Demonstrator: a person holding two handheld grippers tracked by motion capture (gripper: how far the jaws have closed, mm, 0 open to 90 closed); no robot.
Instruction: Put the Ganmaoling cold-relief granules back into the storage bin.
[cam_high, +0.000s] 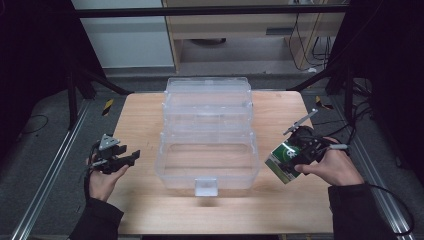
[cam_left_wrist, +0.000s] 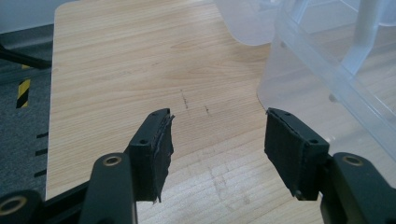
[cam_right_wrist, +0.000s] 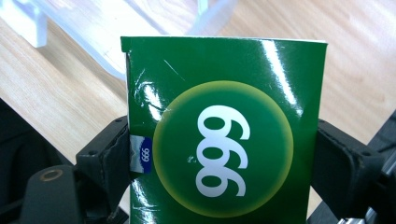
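A clear plastic tiered box (cam_high: 207, 137) stands open in the middle of the wooden table (cam_high: 280, 210). To its right, my right gripper (cam_high: 295, 157) is shut on a green carton (cam_high: 284, 161), lifted off the table. In the right gripper view the green carton (cam_right_wrist: 224, 130) with a white "999" mark sits squeezed between both jaws. Left of the box, my left gripper (cam_high: 131, 156) is held open with nothing between its pads. In the left gripper view the left gripper (cam_left_wrist: 219, 142) hovers over bare wood, the clear box (cam_left_wrist: 336, 70) at its right.
The box's front latch (cam_high: 206, 186) juts toward the table's near edge. Metal rails (cam_high: 55, 165) run along both sides of the table. Cables (cam_high: 350, 130) lie off the right edge. Bare wood shows on both sides of the box.
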